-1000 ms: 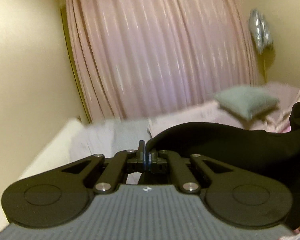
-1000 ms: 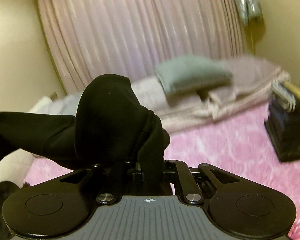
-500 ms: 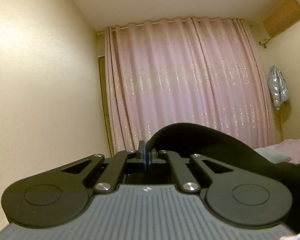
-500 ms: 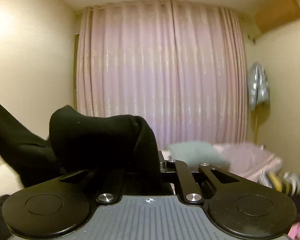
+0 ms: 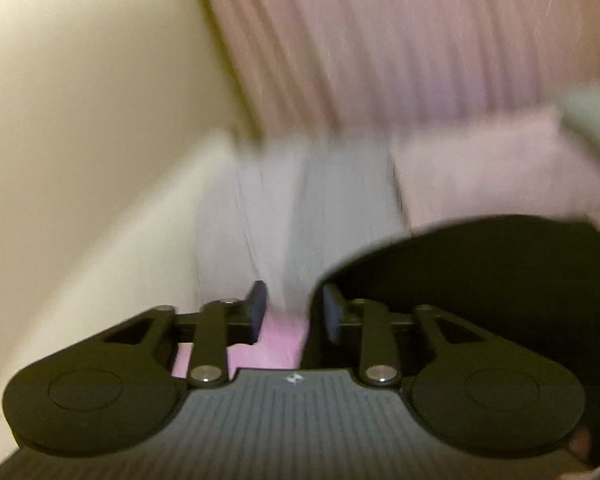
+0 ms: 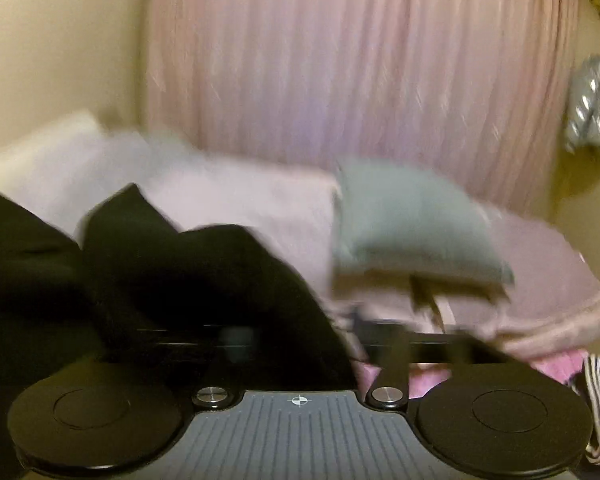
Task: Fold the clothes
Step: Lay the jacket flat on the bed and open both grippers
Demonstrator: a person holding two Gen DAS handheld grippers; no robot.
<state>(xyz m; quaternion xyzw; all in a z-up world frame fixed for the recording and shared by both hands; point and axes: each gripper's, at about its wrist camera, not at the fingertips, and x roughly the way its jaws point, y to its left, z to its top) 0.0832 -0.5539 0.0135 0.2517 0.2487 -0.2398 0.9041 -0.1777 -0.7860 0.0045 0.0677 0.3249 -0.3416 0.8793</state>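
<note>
A black garment fills the lower right of the left wrist view, over the right finger. My left gripper is open, with pink bedding showing in the gap between its pads, and the cloth's edge lies against the right pad. In the right wrist view the same black garment drapes over the left and middle of my right gripper and hides the fingertips. The linkage bars look spread wide. Both views are blurred by motion.
A pink bed sheet lies below. A grey-green pillow rests on folded pale pink bedding. White bedding lies by the cream wall. Pink curtains hang behind. Striped dark clothes sit at the right edge.
Both grippers tipped down from the curtains toward the bed. The left gripper went from shut on the black garment to open. The right gripper's linkage now looks spread.
</note>
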